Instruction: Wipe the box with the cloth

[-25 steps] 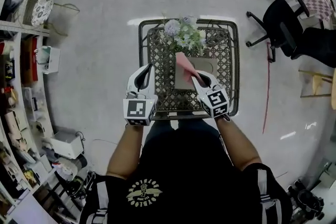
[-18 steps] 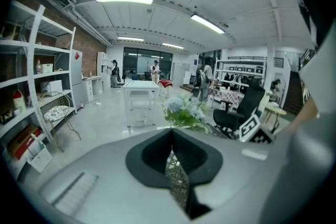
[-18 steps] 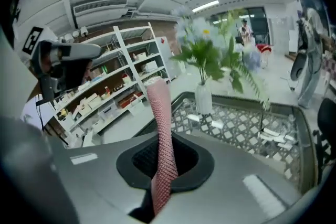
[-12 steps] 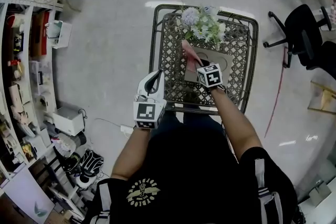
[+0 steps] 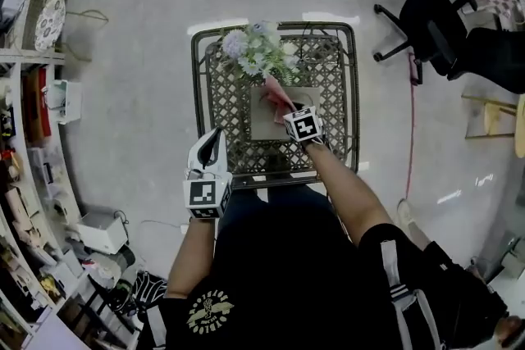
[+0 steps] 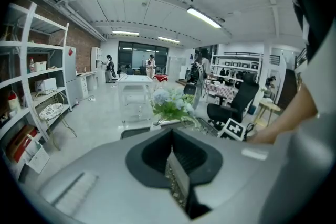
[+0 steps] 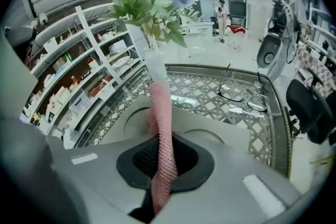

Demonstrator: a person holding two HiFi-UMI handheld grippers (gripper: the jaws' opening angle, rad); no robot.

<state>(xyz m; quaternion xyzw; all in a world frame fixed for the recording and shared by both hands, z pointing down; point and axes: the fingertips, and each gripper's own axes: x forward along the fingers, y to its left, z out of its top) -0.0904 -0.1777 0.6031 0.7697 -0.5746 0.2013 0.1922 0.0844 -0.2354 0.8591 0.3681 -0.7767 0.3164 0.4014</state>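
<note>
A flat beige box (image 5: 261,123) lies on the metal lattice table (image 5: 353,94), just in front of a vase of flowers (image 5: 254,53). My right gripper (image 5: 285,106) reaches over the box, shut on a pink cloth (image 5: 276,93) that rests on the box top. In the right gripper view the cloth (image 7: 160,128) runs up from the shut jaws of the right gripper (image 7: 160,165) across the box (image 7: 226,139) towards the white vase (image 7: 156,68). My left gripper (image 5: 215,137) hangs at the table's near left edge, away from the box. Its jaws (image 6: 173,165) are shut on nothing.
A pair of glasses (image 7: 242,96) lies on the lattice at the table's right side. Shelving (image 5: 33,94) full of goods lines the left. A black office chair (image 5: 422,16) stands to the right on the grey floor.
My right gripper has pushed forward with the pink cloth over the box top. My left gripper has drawn back to the table's near left edge.
</note>
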